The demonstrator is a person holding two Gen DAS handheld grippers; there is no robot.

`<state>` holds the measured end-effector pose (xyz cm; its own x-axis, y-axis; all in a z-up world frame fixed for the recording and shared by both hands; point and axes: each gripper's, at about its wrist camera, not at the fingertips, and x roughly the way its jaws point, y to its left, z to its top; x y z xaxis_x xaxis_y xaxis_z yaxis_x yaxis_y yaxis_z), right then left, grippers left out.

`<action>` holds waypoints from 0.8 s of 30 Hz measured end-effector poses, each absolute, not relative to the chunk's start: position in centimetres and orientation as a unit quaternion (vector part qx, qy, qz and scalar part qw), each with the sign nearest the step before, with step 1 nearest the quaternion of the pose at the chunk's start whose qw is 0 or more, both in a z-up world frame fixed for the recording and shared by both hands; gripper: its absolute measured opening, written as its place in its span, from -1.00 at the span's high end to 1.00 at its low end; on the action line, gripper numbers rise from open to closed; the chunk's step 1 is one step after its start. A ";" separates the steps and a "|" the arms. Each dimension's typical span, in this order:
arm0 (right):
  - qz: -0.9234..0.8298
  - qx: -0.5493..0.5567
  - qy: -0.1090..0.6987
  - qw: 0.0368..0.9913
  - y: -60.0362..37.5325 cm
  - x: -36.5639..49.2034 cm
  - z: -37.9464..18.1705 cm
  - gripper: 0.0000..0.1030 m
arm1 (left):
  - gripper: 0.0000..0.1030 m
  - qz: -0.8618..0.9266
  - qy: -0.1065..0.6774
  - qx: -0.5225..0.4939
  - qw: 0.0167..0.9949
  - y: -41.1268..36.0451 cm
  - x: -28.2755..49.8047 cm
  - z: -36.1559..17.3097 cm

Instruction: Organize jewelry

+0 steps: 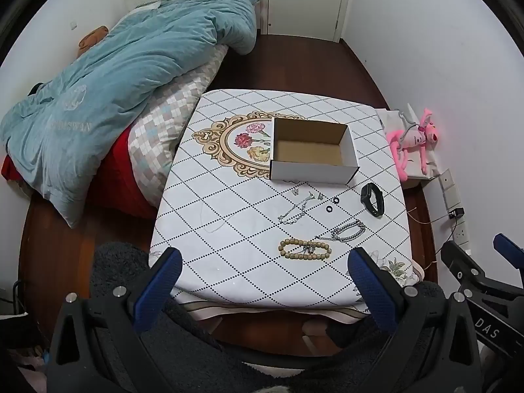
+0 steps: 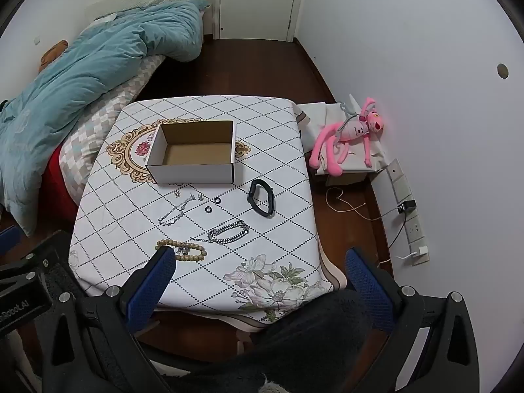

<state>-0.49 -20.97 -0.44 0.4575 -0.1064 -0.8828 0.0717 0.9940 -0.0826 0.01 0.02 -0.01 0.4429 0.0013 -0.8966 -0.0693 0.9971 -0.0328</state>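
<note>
An open empty cardboard box stands on the white patterned table. In front of it lie a wooden bead bracelet, a silver chain bracelet, a thin silver chain, two small black rings and a black watch band. My left gripper is open and empty above the table's near edge. My right gripper is open and empty, near the beads.
A bed with a blue quilt stands left of the table. A pink plush toy lies on a box at the right wall. Power strips and cables run along the right wall.
</note>
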 end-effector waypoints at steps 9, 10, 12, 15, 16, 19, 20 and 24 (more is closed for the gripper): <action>-0.055 -0.023 0.520 0.852 -20.2 -0.2 -0.5 -1.00 | -1.00 0.022 0.527 -0.028 0.849 -0.2 -0.1 0.2; -0.055 -0.023 0.520 0.852 -20.2 -0.3 -0.4 -1.00 | -1.00 0.022 0.526 -0.029 0.850 -0.1 -0.1 0.1; -0.056 -0.024 0.520 0.852 -20.3 -0.4 -0.3 -1.00 | -1.00 0.022 0.526 -0.028 0.850 -0.1 -0.1 0.1; -0.055 -0.022 0.520 0.852 -20.5 -0.7 0.0 -1.00 | -1.00 0.022 0.525 -0.027 0.850 -0.1 0.0 0.2; -0.055 -0.022 0.520 0.852 -20.6 -0.8 0.0 -1.00 | -1.00 0.023 0.524 -0.026 0.851 -0.1 -0.1 0.2; -0.054 -0.024 0.521 0.851 -20.7 -0.4 -0.3 -1.00 | -1.00 0.023 0.522 -0.027 0.852 0.0 -0.1 0.3; -0.055 -0.025 0.521 0.851 -20.7 -0.4 -0.3 -1.00 | -1.00 0.022 0.521 -0.024 0.853 -0.1 -0.5 0.4; -0.055 -0.024 0.523 0.850 -20.7 -0.5 -0.2 -1.00 | -1.00 0.023 0.521 -0.024 0.853 0.0 -0.5 0.5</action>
